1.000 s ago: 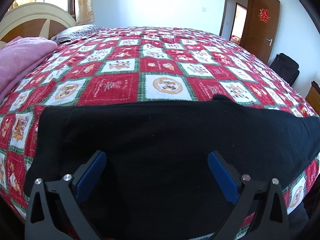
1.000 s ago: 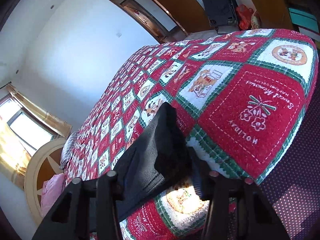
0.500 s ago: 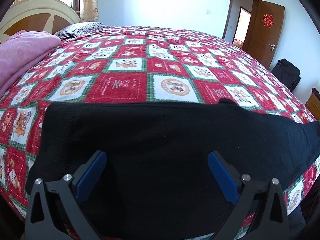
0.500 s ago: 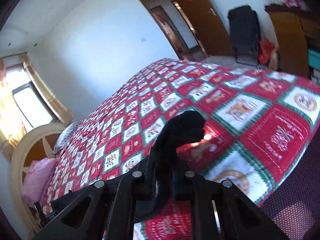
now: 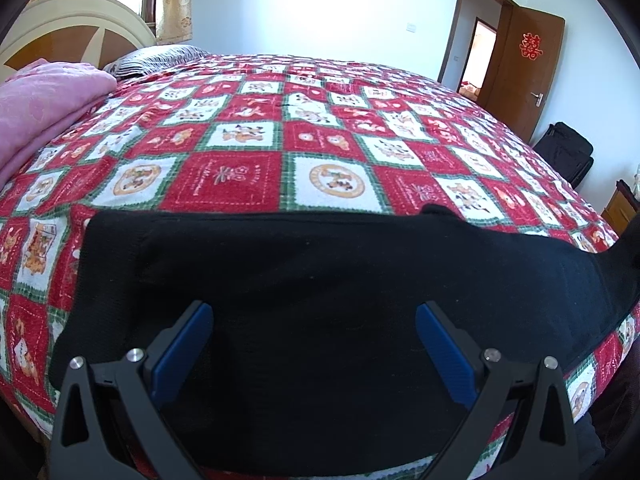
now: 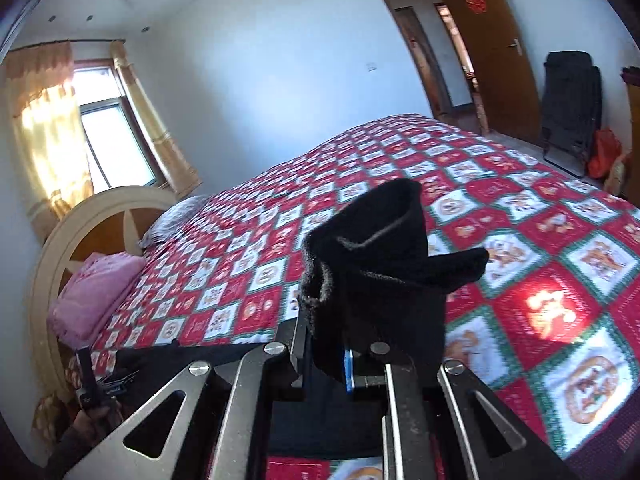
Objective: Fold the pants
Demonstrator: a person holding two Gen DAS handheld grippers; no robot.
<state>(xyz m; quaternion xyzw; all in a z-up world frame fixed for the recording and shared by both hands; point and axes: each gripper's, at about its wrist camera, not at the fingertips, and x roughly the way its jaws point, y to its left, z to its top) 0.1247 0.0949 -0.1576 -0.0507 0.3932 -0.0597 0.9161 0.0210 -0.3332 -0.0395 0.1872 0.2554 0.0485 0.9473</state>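
The left wrist view shows the black pants [image 5: 320,280] spread flat across the near edge of the bed [image 5: 248,176]. Their long axis runs along that edge, side to side in the picture. One end lies squared off toward the left corner. The other end narrows to the right and lifts off the quilt at the right margin of the frame, where this view loses it. The left gripper [image 5: 314,344] hangs over the middle of the cloth with its blue fingers [image 5: 182,350] spread wide, nothing between them; whether the tips touch the fabric I cannot tell.

The right wrist view picks up what the left one cuts off. The right gripper [image 6: 340,356] is clenched on the lifted end of the pants [image 6: 376,264], and the cloth stands up out of the fingers [image 6: 349,368] in a bunched, folded tuft above the quilt. Behind the gripper, the rest of the garment trails as a dark band along the bed's near edge toward the lower left of the frame. There the left gripper [image 6: 90,380] shows small, in a hand.

Only the right view shows the window [image 6: 108,136] and curtains [image 6: 44,128] in full. Both show the headboard [image 5: 76,20], the pink blanket [image 5: 40,108] at the bed's head end, the brown door [image 5: 520,72] and a black bag [image 5: 564,152] by the wall.
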